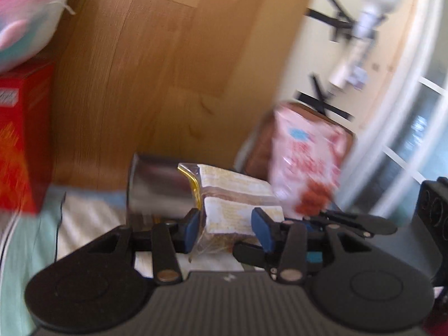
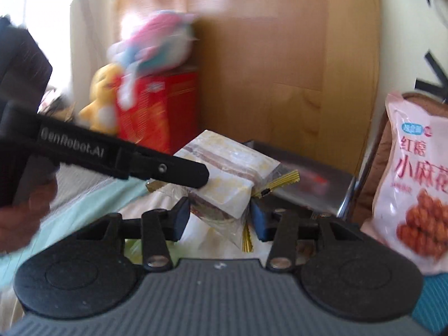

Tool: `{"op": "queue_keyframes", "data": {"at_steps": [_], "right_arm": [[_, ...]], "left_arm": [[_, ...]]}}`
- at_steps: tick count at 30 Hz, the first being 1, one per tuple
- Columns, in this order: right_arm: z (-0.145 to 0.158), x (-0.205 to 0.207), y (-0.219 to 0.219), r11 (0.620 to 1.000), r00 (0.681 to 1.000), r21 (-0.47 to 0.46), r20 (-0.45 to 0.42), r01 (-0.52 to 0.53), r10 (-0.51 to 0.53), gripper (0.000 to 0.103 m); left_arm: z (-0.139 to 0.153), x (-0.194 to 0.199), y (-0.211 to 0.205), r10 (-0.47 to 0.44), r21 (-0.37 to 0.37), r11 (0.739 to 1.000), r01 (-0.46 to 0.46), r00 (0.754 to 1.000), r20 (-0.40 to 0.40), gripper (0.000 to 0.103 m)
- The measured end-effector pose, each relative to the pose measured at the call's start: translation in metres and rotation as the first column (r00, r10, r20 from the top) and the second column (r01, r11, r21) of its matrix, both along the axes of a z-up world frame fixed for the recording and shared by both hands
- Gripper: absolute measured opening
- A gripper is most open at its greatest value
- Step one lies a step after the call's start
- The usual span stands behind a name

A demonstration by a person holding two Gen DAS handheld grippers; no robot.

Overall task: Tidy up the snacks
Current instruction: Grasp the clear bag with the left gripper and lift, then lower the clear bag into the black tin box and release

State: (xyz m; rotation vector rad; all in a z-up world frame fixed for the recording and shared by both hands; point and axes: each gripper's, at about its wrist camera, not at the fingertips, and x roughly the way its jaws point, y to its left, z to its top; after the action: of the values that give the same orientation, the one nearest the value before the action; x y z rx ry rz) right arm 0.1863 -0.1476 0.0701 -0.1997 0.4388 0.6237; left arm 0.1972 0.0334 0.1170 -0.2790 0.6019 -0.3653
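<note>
Both our grippers hold one clear snack pack (image 1: 238, 196): cream wafer layers, brown filling, gold crimped seal. Left gripper (image 1: 228, 231) pinches its near end; right gripper (image 2: 221, 218) is narrow on the other end, pads touching. Pack sits lifted over a shiny metal tray (image 1: 156, 187). Pink snack bag (image 2: 417, 184) leans upright beside the tray, red box (image 2: 156, 109) behind, wood panel (image 1: 168, 64) backing, pale cloth (image 1: 92, 215) underneath. Frames blurred.
</note>
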Motion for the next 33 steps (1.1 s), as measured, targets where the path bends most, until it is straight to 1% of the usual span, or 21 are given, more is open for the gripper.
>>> {"op": "queue_keyframes", "data": {"at_steps": [2,4,6,8,10,12,13,14,15,16,17,19,22,23,24,25,27,30,32,33], "right_arm": [[0.001,0.04,0.0,1.0,0.999,0.015,-0.049,0.022,-0.022,0.049],[-0.003,0.07,0.002,0.999,0.994,0.016,-0.1,0.044,-0.042,0.049],[-0.012,0.088,0.002,0.998,0.989,0.006,-0.135,0.064,-0.063,0.051],[-0.017,0.095,0.001,0.995,0.985,-0.014,-0.142,0.099,-0.099,0.052],[-0.013,0.087,-0.011,0.993,0.988,0.017,-0.111,0.113,-0.11,0.052],[-0.005,0.073,-0.029,0.988,0.989,0.073,-0.064,0.135,-0.131,0.055],[-0.002,0.065,-0.04,0.983,0.988,0.107,-0.047,0.15,-0.146,0.059],[-0.001,0.062,-0.051,0.974,0.984,0.143,-0.042,0.176,-0.172,0.064],[-0.001,0.057,-0.061,0.963,0.978,0.172,-0.047,0.207,-0.202,0.065],[-0.003,0.054,-0.07,0.952,0.972,0.196,-0.062,0.234,-0.226,0.068],[-0.007,0.053,-0.076,0.942,0.965,0.215,-0.085,0.26,-0.247,0.069],[-0.018,0.057,-0.084,0.927,0.949,0.223,-0.161,0.303,-0.272,0.07],[-0.039,0.07,-0.087,0.91,0.913,0.228,-0.305,0.348,-0.273,0.07],[-0.045,0.073,-0.09,0.898,0.902,0.271,-0.361,0.346,-0.239,0.074],[-0.051,0.077,-0.092,0.891,0.885,0.289,-0.413,0.351,-0.215,0.077],[-0.053,0.076,-0.092,0.885,0.882,0.294,-0.416,0.36,-0.22,0.078],[-0.053,0.069,-0.083,0.898,0.892,0.273,-0.394,0.345,-0.223,0.08],[-0.052,0.062,-0.077,0.904,0.893,0.265,-0.394,0.335,-0.215,0.082],[-0.053,0.059,-0.074,0.908,0.895,0.264,-0.397,0.326,-0.206,0.082],[-0.051,0.056,-0.073,0.911,0.897,0.26,-0.393,0.319,-0.202,0.082]], "left_arm": [[-0.005,0.034,-0.004,0.025,0.021,0.999,-0.024,1.0,-0.019,0.041],[-0.017,0.058,-0.006,0.041,0.036,0.999,-0.039,0.998,-0.046,0.041],[-0.03,0.073,-0.006,0.046,0.047,0.998,-0.042,0.996,-0.081,0.041],[-0.038,0.076,-0.002,0.052,0.041,0.998,-0.048,0.993,-0.103,0.042],[-0.036,0.066,0.01,0.067,0.011,0.998,-0.066,0.996,-0.054,0.045],[-0.032,0.054,0.027,0.13,-0.022,0.991,-0.13,0.992,-0.003,0.049],[-0.033,0.05,0.036,0.159,-0.035,0.987,-0.159,0.987,0.003,0.052],[-0.036,0.05,0.042,0.184,-0.029,0.982,-0.184,0.983,-0.01,0.052],[-0.041,0.054,0.045,0.205,-0.005,0.979,-0.205,0.978,-0.038,0.052],[-0.048,0.059,0.046,0.219,0.022,0.976,-0.218,0.973,-0.073,0.052],[-0.056,0.063,0.046,0.224,0.037,0.975,-0.221,0.968,-0.11,0.052],[-0.071,0.067,0.042,0.195,0.032,0.981,-0.192,0.965,-0.176,0.052],[-0.074,0.062,0.035,0.169,-0.006,0.985,-0.173,0.97,-0.176,0.052],[-0.073,0.061,0.033,0.165,-0.015,0.985,-0.17,0.969,-0.185,0.052],[-0.071,0.059,0.031,0.172,-0.004,0.984,-0.176,0.967,-0.187,0.051],[-0.07,0.055,0.028,0.179,0.01,0.984,-0.18,0.966,-0.185,0.051],[-0.067,0.051,0.024,0.192,0.03,0.981,-0.19,0.964,-0.184,0.051],[-0.063,0.043,0.025,0.213,0.04,0.977,-0.21,0.958,-0.193,0.052],[-0.06,0.038,0.026,0.217,0.037,0.976,-0.213,0.956,-0.198,0.054],[-0.06,0.036,0.028,0.208,0.029,0.978,-0.207,0.957,-0.202,0.057]]}}
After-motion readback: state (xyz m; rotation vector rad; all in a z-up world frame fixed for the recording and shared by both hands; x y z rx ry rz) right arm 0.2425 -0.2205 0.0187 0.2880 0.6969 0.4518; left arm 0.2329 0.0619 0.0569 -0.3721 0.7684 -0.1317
